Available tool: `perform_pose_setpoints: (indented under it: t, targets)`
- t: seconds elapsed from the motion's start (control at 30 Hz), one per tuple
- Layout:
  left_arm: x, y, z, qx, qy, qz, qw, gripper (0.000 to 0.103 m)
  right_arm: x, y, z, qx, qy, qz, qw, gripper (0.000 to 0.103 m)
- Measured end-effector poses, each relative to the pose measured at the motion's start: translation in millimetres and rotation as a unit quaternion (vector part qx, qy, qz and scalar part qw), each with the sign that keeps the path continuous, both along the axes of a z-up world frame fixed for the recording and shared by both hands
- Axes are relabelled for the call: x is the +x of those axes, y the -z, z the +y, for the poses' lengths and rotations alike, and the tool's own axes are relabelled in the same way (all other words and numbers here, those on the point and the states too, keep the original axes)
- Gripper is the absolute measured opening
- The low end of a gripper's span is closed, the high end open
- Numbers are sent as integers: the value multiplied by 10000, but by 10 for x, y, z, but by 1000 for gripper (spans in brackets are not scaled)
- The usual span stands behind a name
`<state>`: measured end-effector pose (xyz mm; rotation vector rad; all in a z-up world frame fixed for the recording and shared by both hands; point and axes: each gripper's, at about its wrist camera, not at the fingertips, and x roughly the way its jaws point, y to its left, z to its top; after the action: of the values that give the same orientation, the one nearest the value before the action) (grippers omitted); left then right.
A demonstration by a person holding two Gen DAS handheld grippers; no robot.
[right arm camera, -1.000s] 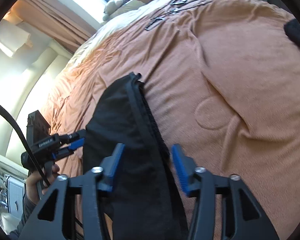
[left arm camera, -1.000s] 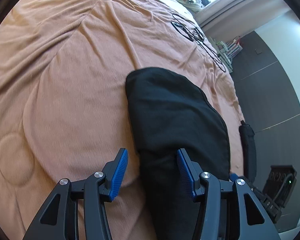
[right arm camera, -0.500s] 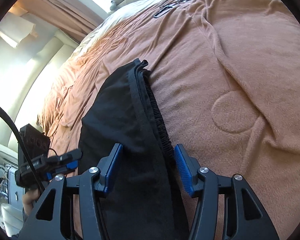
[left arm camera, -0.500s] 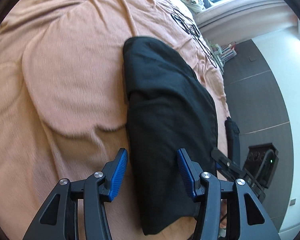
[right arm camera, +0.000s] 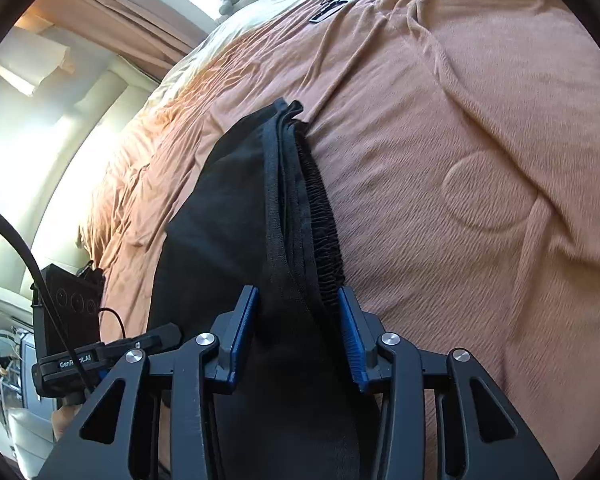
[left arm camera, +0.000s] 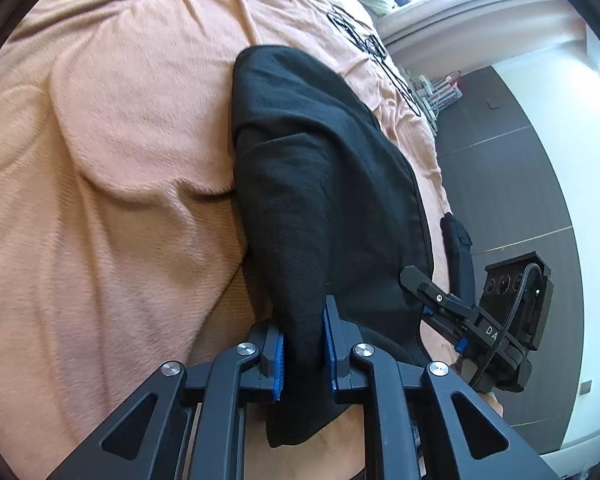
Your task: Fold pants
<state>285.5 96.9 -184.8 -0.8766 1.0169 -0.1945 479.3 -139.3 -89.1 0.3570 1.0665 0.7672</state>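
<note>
Black pants (left arm camera: 320,168) lie folded in a long strip on an orange blanket (left arm camera: 120,140). My left gripper (left arm camera: 302,320) is closing, and its blue pads pinch one end of the strip. In the right wrist view the pants (right arm camera: 220,220) show their gathered waistband (right arm camera: 324,216) at the other end. My right gripper (right arm camera: 296,304) is closing too, with the waistband edge bunched between its pads. Each gripper shows in the other's view: the right gripper (left arm camera: 432,296) and the left gripper (right arm camera: 156,338), both at the pants' near side.
The blanket (right arm camera: 480,120) covers the whole bed, wrinkled and wide on all sides. Black cords (left arm camera: 364,40) lie near the far end. A dark bundle (left arm camera: 456,240) hangs at the bed's edge by dark wall panels (left arm camera: 500,152). A cream padded headboard (right arm camera: 80,128) rises at the left.
Both grippers came down and forward onto the pants and their jaws narrowed. The left one has pinched the fabric into a ridge. The right one now has the waistband edge between its pads.
</note>
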Motion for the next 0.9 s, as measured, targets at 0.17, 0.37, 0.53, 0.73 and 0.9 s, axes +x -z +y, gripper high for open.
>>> perform_pose_setpoints:
  t: [0.17,0.37,0.53,0.73,0.9]
  targets:
    - [-133,-35,165,67,-26,42,10000,16,-159,32,80,113,-79,195,9997,38]
    - [-401,-35,395,206,81,135,9997,16,-397,106,187,336,-199,406,9984,38]
    - [-569,-61,477,301,138,226,9992,16,-508,210,241,641,-291,616,9956,38]
    - [-615,-98,555,471,261,297,9981,23,-413,227,224,570,-407,559,9960,38]
    - [-522,-151,619,572,152,235,9980,48,-135,199,96,780,-200,509,9954,68]
